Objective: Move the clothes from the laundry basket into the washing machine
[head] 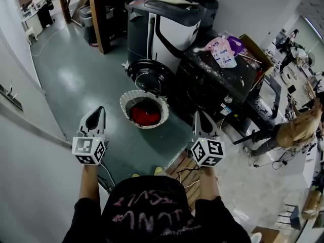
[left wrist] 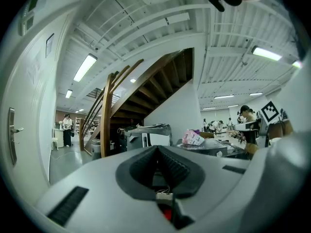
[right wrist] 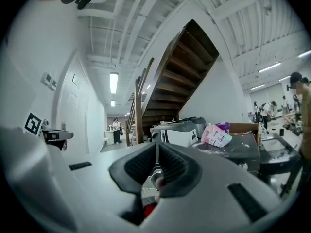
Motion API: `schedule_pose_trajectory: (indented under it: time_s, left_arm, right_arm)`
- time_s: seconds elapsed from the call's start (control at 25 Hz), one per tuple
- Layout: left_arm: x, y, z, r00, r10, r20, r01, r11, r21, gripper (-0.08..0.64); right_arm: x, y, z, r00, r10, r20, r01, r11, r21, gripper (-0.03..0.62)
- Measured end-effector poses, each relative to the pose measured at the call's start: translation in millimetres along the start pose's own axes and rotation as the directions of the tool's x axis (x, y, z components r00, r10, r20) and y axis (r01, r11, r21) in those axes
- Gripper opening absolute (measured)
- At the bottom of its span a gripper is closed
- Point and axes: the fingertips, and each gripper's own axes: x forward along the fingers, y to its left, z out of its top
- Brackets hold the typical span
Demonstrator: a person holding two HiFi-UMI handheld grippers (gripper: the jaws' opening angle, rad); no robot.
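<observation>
A white round laundry basket (head: 125, 107) stands on the floor ahead of me with red clothes (head: 145, 113) inside. Just beyond it the black washing machine (head: 212, 82) has its round door (head: 148, 76) swung open toward the basket. My left gripper (head: 95, 117) is held level to the left of the basket, jaws shut and empty. My right gripper (head: 202, 121) is held level to the right of the basket, in front of the machine, also shut with nothing in it. In the two gripper views the left gripper (left wrist: 158, 151) and the right gripper (right wrist: 156, 148) point across the room at the machine's top.
A pink detergent bag (head: 221, 51) and an open cardboard box (head: 254, 49) sit on the machine. A grey-white appliance (head: 162, 27) stands behind it, with a wooden staircase (left wrist: 116, 106) beyond. A wooden pallet (head: 183, 170) lies by my feet. A person (head: 291, 130) crouches at right. A white wall (head: 30, 135) runs along my left.
</observation>
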Motion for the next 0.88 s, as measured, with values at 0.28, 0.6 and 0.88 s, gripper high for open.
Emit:
schedule_pose_trajectory:
  time_s: [0.28, 0.6, 0.88]
  left_arm:
    - [4, 1, -2, 1.0, 0.014, -0.003, -0.014, 1.0, -0.011, 0.014]
    - [2, 4, -2, 1.0, 0.011, -0.015, -0.011, 1.0, -0.016, 0.132]
    - [2, 0, -4, 0.999, -0.021, -0.027, 0.021, 1.0, -0.002, 0.201]
  right_arm:
    - [-1, 3, 3, 1.0, 0.023, 0.022, -0.023, 1.0, 0.021, 0.073]
    - [4, 15, -4, 0.998, 0.056, 0.003, -0.056, 0.998, 0.01, 0.171]
    - [4, 24, -8, 0.996, 0.088, -0.007, -0.088, 0.996, 0.008, 0.263]
